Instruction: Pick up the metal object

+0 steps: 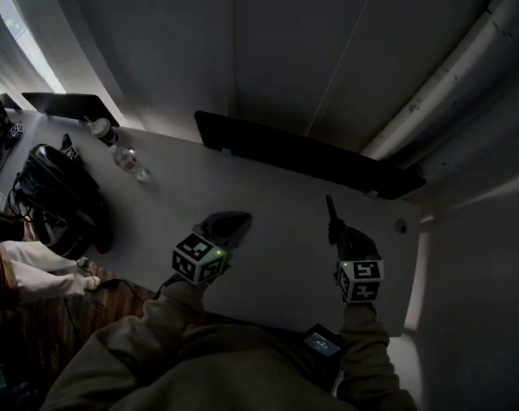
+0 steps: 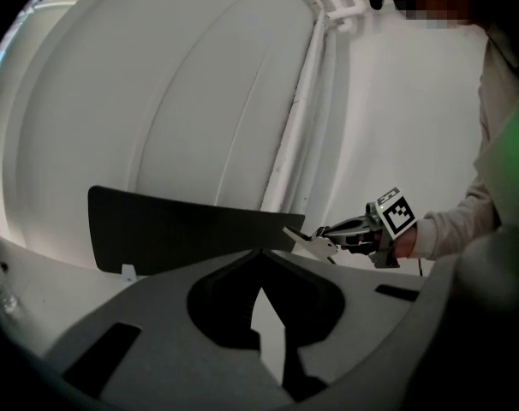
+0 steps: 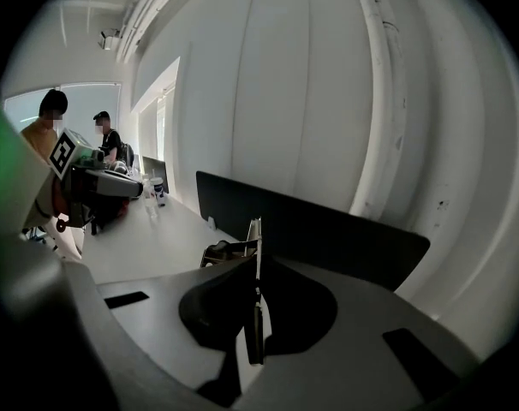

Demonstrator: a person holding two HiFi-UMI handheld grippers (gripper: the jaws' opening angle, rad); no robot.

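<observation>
My right gripper [image 1: 335,228] hovers over the right part of the white desk [image 1: 268,229], shut on a thin flat metal piece [image 1: 330,205] that sticks out past its tips toward the divider. In the right gripper view the piece [image 3: 254,234] stands edge-on between the jaws [image 3: 256,259]. The left gripper view shows the right gripper [image 2: 321,238] from the side, with the pale plate [image 2: 304,240] at its tips. My left gripper [image 1: 235,222] hangs over the desk's middle, its jaws meeting at the tips [image 2: 259,253] with nothing between them.
A dark divider panel [image 1: 302,157] runs along the desk's back edge. A clear bottle [image 1: 131,163] and a black bag [image 1: 58,199] sit at the desk's left end. Two people [image 3: 50,122] stand far off at the left. A wall pipe [image 1: 448,84] runs at the right.
</observation>
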